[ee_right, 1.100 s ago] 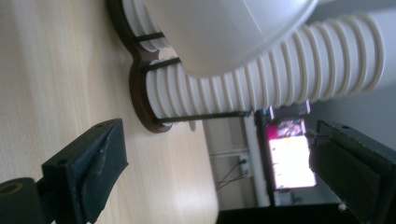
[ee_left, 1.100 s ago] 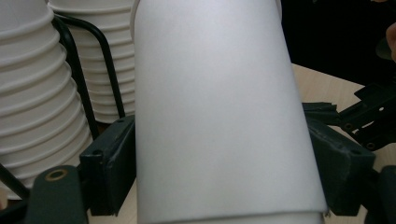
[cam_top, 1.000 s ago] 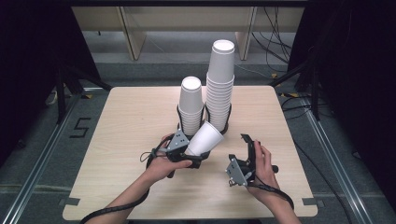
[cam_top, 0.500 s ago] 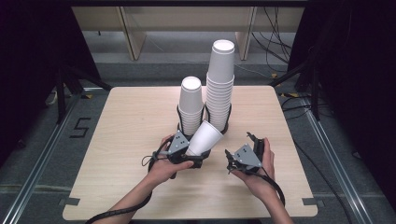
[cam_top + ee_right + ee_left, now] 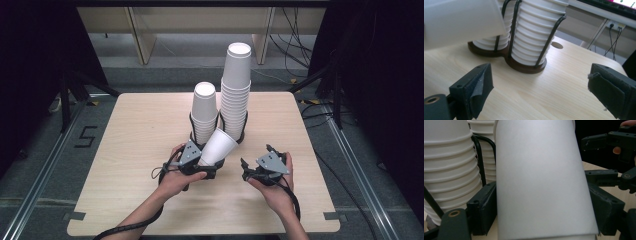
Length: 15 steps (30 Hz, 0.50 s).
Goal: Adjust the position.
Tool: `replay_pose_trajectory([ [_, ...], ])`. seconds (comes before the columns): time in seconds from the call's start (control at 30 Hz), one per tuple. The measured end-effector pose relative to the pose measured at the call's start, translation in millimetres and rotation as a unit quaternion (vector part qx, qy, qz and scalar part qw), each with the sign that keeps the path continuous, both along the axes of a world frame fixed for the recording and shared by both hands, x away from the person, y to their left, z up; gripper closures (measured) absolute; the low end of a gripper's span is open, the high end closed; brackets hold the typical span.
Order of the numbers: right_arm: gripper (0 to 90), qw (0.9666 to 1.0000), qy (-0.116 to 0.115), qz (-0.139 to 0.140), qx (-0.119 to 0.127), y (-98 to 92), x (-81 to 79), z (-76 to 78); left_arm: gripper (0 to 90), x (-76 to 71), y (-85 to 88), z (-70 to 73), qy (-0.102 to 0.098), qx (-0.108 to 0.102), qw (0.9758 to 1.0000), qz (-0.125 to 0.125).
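The paper cup (image 5: pixel 217 147) lies tilted just below the middle of the high view, its base toward the two stacks and its open mouth toward the lower left, clamped between the jaws of the left gripper (image 5: pixel 200 167). In the left gripper view the cup (image 5: pixel 541 180) fills the centre of the frame, with a black pad pressed against each of its sides, so this gripper is grasping the cup. To the left of it in that view sits a ribbed stack of cups (image 5: pixel 449 165) behind a black wire rod. In the high view the shorter stack (image 5: pixel 204 112) and, to its right, the taller stack (image 5: pixel 235 90) stand upright in a dark wire holder (image 5: pixel 240 136) near the centre of the wooden table (image 5: pixel 125 150). Farther right and slightly lower, the right gripper (image 5: pixel 255 162) is held in the person's hand just above the table, near the cup but apart from it. In the right gripper view its jaws stand wide apart at the lower left and lower right corners with bare tabletop between them: it is released. The held cup (image 5: pixel 461 22) shows at the upper left there, the holder's brown base (image 5: pixel 524 67) at centre.
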State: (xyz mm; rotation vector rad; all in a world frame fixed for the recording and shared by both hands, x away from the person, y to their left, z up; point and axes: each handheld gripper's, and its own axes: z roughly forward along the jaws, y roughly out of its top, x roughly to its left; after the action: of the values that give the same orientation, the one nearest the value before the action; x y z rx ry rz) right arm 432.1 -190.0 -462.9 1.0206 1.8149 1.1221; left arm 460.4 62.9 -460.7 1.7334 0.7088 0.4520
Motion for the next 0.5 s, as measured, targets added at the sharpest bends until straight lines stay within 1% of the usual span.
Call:
replay_pose_trajectory([
  [0.03,6.9,1.0000,-0.003,0.002,-0.005,-2.6,0.8,2.0,19.3,0.0,-0.3,0.0,-0.001,0.000,1.0000,0.001],
  [0.07,6.9,0.9997,0.009,0.000,0.022,-1.6,0.3,2.6,19.3,-0.2,-0.7,-0.2,-0.002,-0.001,1.0000,0.003],
  [0.13,6.6,0.9987,0.011,0.001,0.049,-4.2,1.4,5.5,19.2,-1.2,-1.3,-0.2,-0.004,-0.001,1.0000,0.003],
  [0.17,5.7,0.9972,0.017,0.001,0.073,-5.3,1.9,7.0,19.3,-1.5,-1.6,-0.3,-0.005,0.000,1.0000,0.003],
  [0.2,4.6,0.9963,0.014,0.005,0.084,-5.8,3.4,7.6,19.3,-1.2,-2.6,-1.1,-0.007,-0.003,1.0000,0.003],
  [0.23,3.8,0.9947,0.021,0.007,0.100,-6.2,3.8,9.0,19.2,-1.3,-2.7,-1.0,-0.006,0.003,1.0000,0.004],
  [0.27,3.3,0.9907,0.031,0.005,0.132,-4.7,3.3,9.6,19.3,-1.0,-3.2,-1.3,-0.006,0.003,1.0000,0.004],
  [0.3,2.9,0.9889,0.037,0.010,0.143,-4.4,3.6,10.2,19.2,-0.7,-3.8,-1.4,-0.006,0.000,1.0000,0.006],
  [0.33,2.5,0.9872,0.039,0.012,0.154,-3.8,3.6,10.6,19.2,-0.4,-4.1,-1.5,-0.007,-0.001,0.9999,0.008],
  [0.37,2.3,0.9861,0.037,0.020,0.161,-3.3,4.9,10.8,19.3,0.6,-4.5,-2.0,-0.009,-0.006,0.9999,0.007],
  [0.4,2.2,0.9837,0.044,0.014,0.174,-1.9,3.9,11.3,19.3,0.5,-4.2,-1.4,-0.008,0.000,0.9999,0.010],
  [0.43,2.2,0.9837,0.044,0.014,0.174,-1.9,3.9,11.3,19.3,0.5,-4.2,-1.4,-0.008,0.000,0.9999,0.010],
  [0.47,1.9,0.9786,0.054,0.020,0.198,-1.3,5.0,12.5,19.3,1.2,-5.1,-2.0,-0.010,0.001,0.9999,0.012],
  [0.5,1.9,0.9761,0.055,0.017,0.210,-1.1,5.6,12.5,19.3,1.7,-5.8,-2.5,-0.011,0.000,0.9999,0.012],
])
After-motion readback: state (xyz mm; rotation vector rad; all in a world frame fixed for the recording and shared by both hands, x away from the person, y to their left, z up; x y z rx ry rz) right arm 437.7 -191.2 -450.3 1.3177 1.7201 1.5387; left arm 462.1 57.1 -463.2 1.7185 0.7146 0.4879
